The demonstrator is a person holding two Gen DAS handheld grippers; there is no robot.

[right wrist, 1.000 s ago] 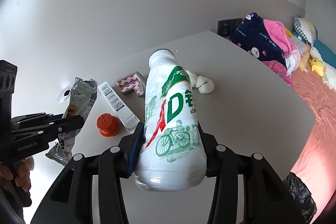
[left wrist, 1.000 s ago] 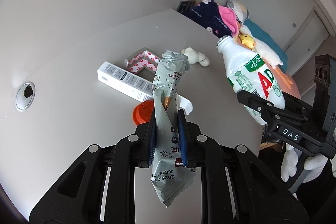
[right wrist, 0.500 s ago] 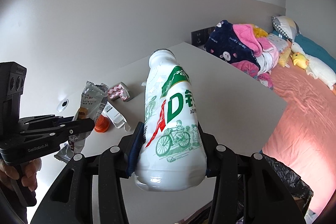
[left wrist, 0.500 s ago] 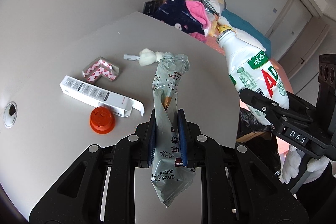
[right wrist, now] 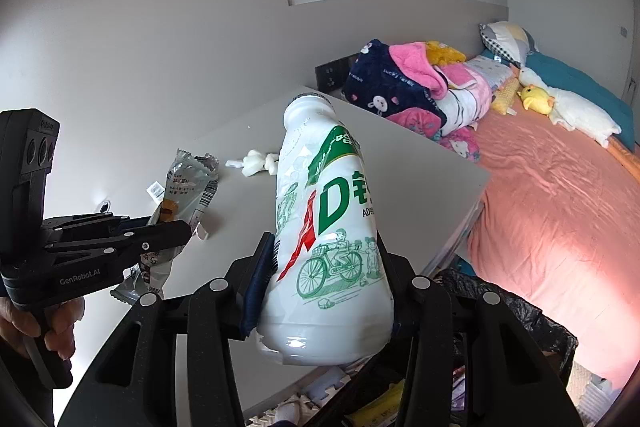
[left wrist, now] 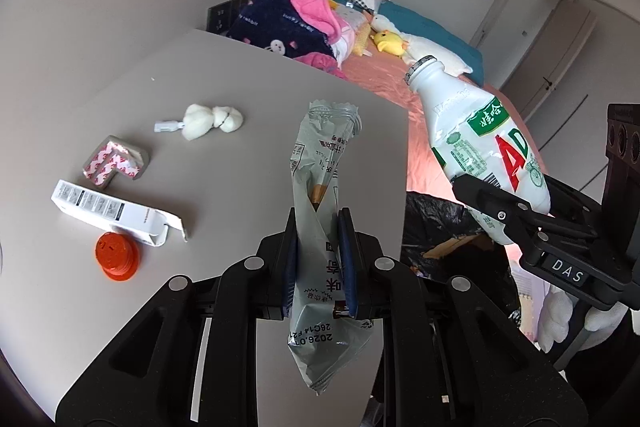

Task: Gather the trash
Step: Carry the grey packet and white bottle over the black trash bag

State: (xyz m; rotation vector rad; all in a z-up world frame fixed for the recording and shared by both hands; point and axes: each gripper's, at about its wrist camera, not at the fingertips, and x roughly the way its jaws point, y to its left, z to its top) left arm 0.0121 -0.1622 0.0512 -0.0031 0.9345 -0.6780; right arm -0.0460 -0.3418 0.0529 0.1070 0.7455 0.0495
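The left gripper [left wrist: 318,259] pinched a grey snack wrapper [left wrist: 324,211] above the table edge; the right gripper [right wrist: 326,279] clamped a white AD bottle [right wrist: 328,243] over the black trash bag [right wrist: 516,311]. Both were mid-carry, it seemed. Next, each needed releasing above the bag's mouth.

Trash bag [right wrist: 516,311] interior mostly hidden.

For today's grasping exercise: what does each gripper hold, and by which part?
The left gripper is shut on the grey snack wrapper, gripping its lower half. The right gripper is shut on the white bottle, gripping its lower body near the base.
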